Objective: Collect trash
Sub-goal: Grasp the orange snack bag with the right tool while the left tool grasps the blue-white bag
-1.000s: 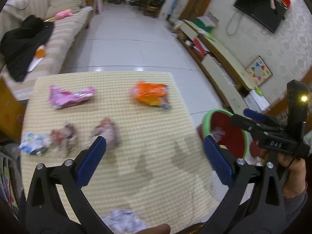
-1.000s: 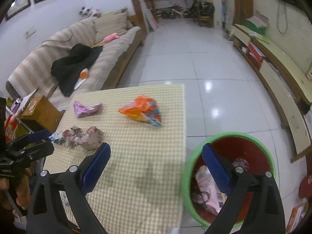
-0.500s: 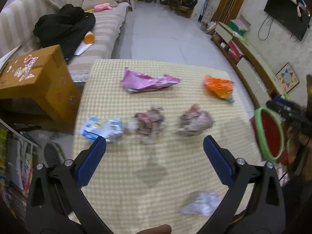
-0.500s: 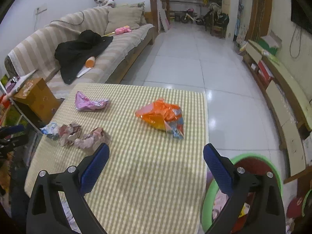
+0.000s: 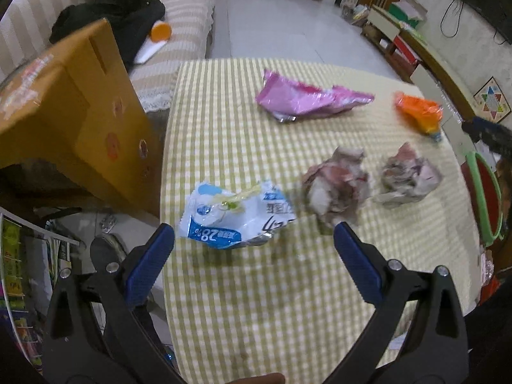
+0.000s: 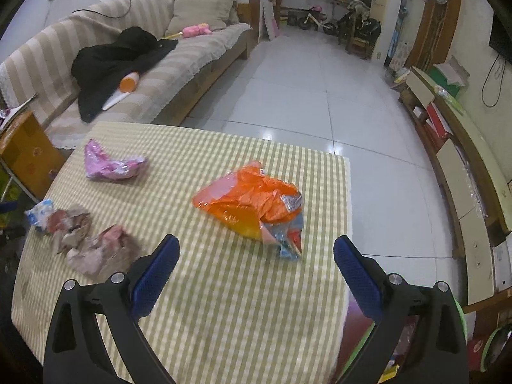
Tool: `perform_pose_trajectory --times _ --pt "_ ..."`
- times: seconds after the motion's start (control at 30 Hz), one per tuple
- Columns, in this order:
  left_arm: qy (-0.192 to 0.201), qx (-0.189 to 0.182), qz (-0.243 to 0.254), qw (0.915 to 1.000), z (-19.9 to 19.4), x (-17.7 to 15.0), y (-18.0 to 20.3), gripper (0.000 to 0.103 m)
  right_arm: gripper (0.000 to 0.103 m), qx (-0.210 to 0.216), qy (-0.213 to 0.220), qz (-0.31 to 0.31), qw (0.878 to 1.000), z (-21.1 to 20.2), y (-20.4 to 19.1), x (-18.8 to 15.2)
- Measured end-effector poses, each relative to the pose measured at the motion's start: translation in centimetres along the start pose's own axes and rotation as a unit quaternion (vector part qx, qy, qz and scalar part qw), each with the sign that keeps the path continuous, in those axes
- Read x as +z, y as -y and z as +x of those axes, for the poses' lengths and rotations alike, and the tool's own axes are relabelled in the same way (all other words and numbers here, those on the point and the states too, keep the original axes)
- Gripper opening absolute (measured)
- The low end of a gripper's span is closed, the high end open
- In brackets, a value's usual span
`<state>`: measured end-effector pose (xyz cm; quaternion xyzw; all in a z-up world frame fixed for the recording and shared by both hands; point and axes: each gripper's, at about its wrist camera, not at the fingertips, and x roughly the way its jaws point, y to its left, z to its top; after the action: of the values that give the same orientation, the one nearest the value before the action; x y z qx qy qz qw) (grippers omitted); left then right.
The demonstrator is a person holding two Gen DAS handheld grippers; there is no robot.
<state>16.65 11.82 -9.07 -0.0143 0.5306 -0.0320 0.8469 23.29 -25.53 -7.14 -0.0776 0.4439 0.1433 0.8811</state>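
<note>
Yellow-green and white checked cloth surface [image 5: 243, 313]. Crumpled blue-and-white plastic wrapper [image 5: 236, 214], centre frame. Glossy pink foil packet [image 5: 307, 99], upper centre. Shiny orange foil bag [image 6: 249, 204]. Green-rimmed red bin [image 5: 486, 198], right edge.

I am holding my left gripper [image 5: 254, 243] with its jaws spread wide, the blue pads [image 5: 150, 264] sitting in the lower left and lower right of the left wrist frame, nothing between them. My right gripper [image 6: 256, 254] is likewise gaping wide and gripping nothing, its black arms filling the bottom corners of its own frame. Its dark tip is also poking in at the right edge of the left wrist frame.
</note>
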Motion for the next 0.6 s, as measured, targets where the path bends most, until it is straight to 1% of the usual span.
perform_pose_trajectory --times 0.17,0.3,0.43,0.47,0.5,0.57,0.6 --pt "-0.011 0.009 0.004 0.9999 2.0 -0.1 -0.2 0.097 0.094 0.005 -0.009 0.002 1.000 3.2 0.1 1.7" --pt "-0.012 0.019 0.003 0.9997 3.1 0.0 -0.2 0.097 0.094 -0.015 -0.027 -0.018 0.999 6.0 -0.2 2.6" --pt "-0.015 0.018 -0.001 0.9997 3.7 0.1 0.0 0.097 0.094 -0.025 -0.056 -0.029 0.998 8.8 -0.2 2.5" --pt "-0.015 0.016 0.001 0.9998 3.8 0.1 0.1 0.097 0.094 -0.023 -0.057 -0.028 0.998 9.1 -0.1 2.4" --pt "-0.015 0.016 0.003 0.9998 3.8 0.0 0.2 0.095 0.094 -0.020 -0.058 -0.025 0.998 9.3 0.0 2.3" --pt "-0.017 0.011 0.006 0.9998 4.0 -0.1 0.4 0.083 0.089 -0.014 -0.058 -0.020 0.998 9.5 0.2 2.0" --pt "-0.020 0.010 0.006 0.9997 4.0 -0.2 0.4 0.074 0.081 -0.012 -0.057 -0.017 0.998 9.4 0.2 1.9"
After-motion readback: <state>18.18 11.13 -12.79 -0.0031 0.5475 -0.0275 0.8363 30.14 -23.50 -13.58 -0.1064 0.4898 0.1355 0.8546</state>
